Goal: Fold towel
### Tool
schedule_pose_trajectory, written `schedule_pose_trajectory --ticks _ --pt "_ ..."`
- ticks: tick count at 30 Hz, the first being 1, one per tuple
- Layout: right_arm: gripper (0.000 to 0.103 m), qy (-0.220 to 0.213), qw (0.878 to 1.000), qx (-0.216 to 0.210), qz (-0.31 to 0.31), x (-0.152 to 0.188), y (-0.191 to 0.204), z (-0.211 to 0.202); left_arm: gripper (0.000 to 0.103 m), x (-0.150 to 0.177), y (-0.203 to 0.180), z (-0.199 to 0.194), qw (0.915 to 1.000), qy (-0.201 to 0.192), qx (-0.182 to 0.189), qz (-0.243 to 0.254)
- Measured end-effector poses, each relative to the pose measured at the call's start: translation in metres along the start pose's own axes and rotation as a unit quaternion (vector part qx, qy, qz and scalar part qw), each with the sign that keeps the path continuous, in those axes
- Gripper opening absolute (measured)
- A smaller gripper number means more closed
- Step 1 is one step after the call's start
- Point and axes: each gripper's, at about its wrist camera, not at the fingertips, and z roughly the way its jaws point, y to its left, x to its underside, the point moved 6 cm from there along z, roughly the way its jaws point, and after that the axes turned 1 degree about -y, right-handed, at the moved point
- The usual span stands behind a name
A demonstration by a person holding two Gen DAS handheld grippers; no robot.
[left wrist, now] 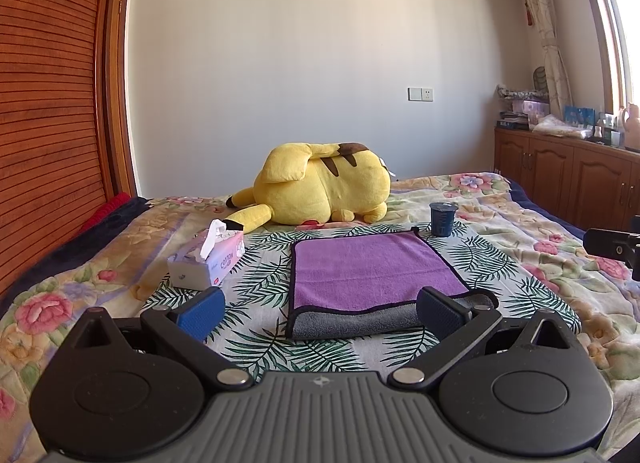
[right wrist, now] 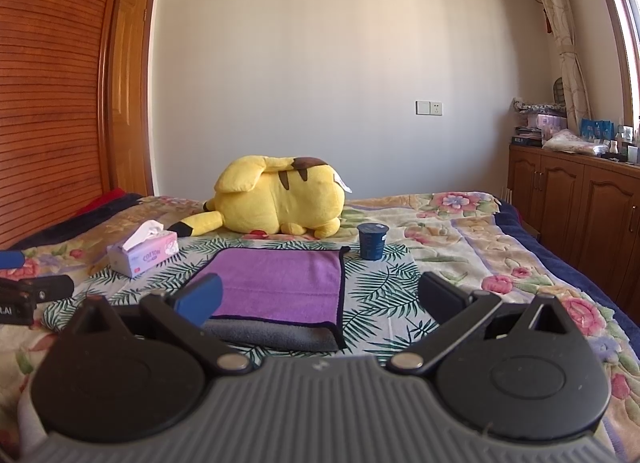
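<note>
- Purple towel [left wrist: 372, 269] lies flat on the bed [left wrist: 520, 231], on a leaf-print cloth [left wrist: 260, 279]; its grey underside shows as a strip along the near edge, so I judge it already folded once, the top layer stopping short of the edge.
- My left gripper [left wrist: 322, 311] hangs low before that near edge, jaws spread wide and grasping nothing; one pad overlaps the towel's near right corner in the view, though I cannot tell whether it touches.
- My right gripper [right wrist: 320, 301] sits further right, jaws likewise released and empty, facing the towel's right side.
- Both are level and apart, I think, so each can take one near corner for the next fold.
- Tissue box [left wrist: 208, 259] stands left of the towel, a blue cup [left wrist: 443, 219] just past its far right corner, a yellow plush [left wrist: 320, 189] behind.
- Carrying the near edge far over risks knocking the cup, so I would keep the fold short.
</note>
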Motion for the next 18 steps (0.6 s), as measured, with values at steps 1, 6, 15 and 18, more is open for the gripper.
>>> schedule_pose_trajectory --ticks 1,6,15,18 --pt "0.103 0.000 1.000 0.000 0.000 0.0001 0.0002 0.0000 0.087 0.0000 0.0001 -0.0001 1.0000 0.000 0.000 0.000" --pt "0.103 0.001 1.000 0.000 0.000 0.0000 0.0005 0.0001 0.087 -0.0003 0.0003 -0.0001 1.0000 0.000 0.000 0.000" --pt "0.103 0.001 1.000 -0.001 0.003 -0.0004 0.0002 0.0017 0.087 -0.0004 0.0006 -0.0001 1.0000 0.000 0.000 0.000" --pt "0.103 0.002 1.000 -0.001 0.003 -0.0008 -0.0001 0.0015 0.087 -0.0003 0.0007 -0.0003 1.0000 0.000 0.000 0.000"
